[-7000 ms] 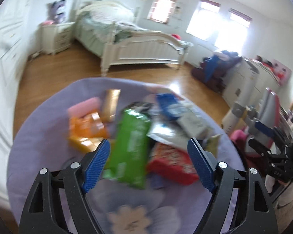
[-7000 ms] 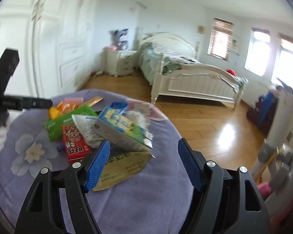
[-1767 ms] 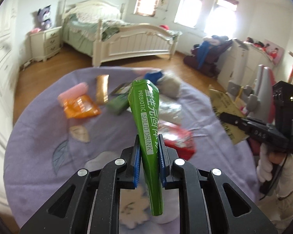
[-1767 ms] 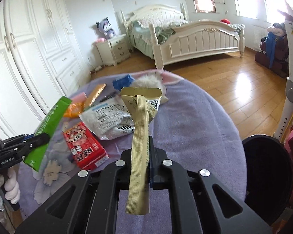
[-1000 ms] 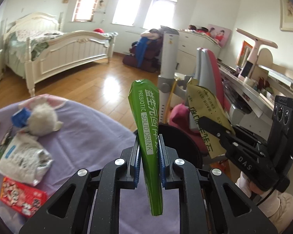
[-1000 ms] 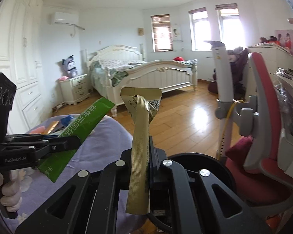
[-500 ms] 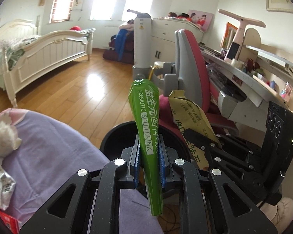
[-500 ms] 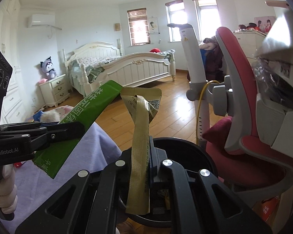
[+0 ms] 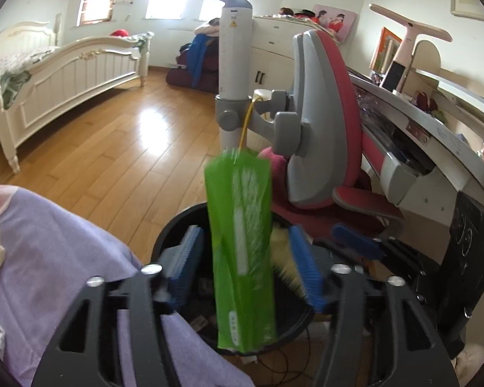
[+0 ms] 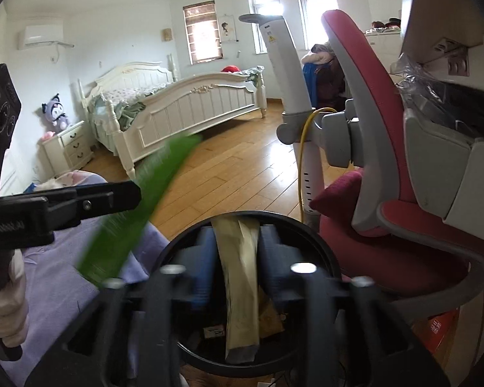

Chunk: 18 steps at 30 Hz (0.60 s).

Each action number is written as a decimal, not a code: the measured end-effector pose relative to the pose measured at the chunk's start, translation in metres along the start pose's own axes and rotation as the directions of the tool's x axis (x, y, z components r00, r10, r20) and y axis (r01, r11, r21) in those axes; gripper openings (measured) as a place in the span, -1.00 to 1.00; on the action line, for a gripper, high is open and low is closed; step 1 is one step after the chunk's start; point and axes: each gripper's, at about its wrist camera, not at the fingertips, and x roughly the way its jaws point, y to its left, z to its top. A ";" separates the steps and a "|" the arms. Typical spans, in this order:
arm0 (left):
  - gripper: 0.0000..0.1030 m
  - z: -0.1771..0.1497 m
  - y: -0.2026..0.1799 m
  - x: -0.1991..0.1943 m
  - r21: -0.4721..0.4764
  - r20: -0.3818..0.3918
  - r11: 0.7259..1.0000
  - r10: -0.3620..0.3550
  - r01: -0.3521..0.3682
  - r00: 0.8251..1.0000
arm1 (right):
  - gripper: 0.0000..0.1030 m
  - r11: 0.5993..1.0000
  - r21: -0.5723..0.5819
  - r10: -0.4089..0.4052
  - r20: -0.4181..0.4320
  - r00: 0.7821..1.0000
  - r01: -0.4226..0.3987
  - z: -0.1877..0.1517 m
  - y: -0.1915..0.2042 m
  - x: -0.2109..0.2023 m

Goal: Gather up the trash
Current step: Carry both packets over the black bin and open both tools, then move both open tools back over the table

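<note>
Both grippers have just been opening: left gripper fingers wide, green packet loose between them, blurred, over the black bin; right gripper fingers apart, tan packet between them, its lower end inside the bin. Right wrist view alone shows the left hand and small scraps on the bin floor. Purple-covered counter stands just beside the bin.

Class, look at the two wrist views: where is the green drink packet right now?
In the left wrist view the green drink packet hangs between the left tool's just-opened blue pads, directly over the black trash bin, beside the purple-covered table.
</note>
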 end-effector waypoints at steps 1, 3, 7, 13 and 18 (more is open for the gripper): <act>0.35 0.001 -0.001 -0.002 0.003 0.007 1.000 0.003 -0.003 1.000 | 0.43 1.000 0.007 0.003 0.024 1.000 -0.003 0.000 -0.001 -0.005; 0.35 0.001 -0.001 -0.009 0.011 0.021 1.000 0.008 -0.009 1.000 | 0.44 1.000 -0.002 0.018 0.049 0.999 -0.018 -0.001 0.001 -0.012; 0.35 0.000 0.003 -0.034 0.010 0.061 0.999 0.038 -0.039 0.997 | 0.44 0.999 -0.018 0.046 0.046 0.998 -0.045 -0.001 0.009 -0.015; 0.66 -0.011 0.027 -0.098 -0.045 0.174 0.986 0.165 -0.160 0.971 | 0.44 0.991 -0.030 0.134 0.038 0.990 -0.132 0.006 0.031 -0.016; 0.78 -0.029 0.063 -0.159 -0.114 0.222 0.944 0.328 -0.309 0.918 | 0.44 0.967 -0.111 0.233 0.031 0.972 -0.228 0.017 0.074 -0.018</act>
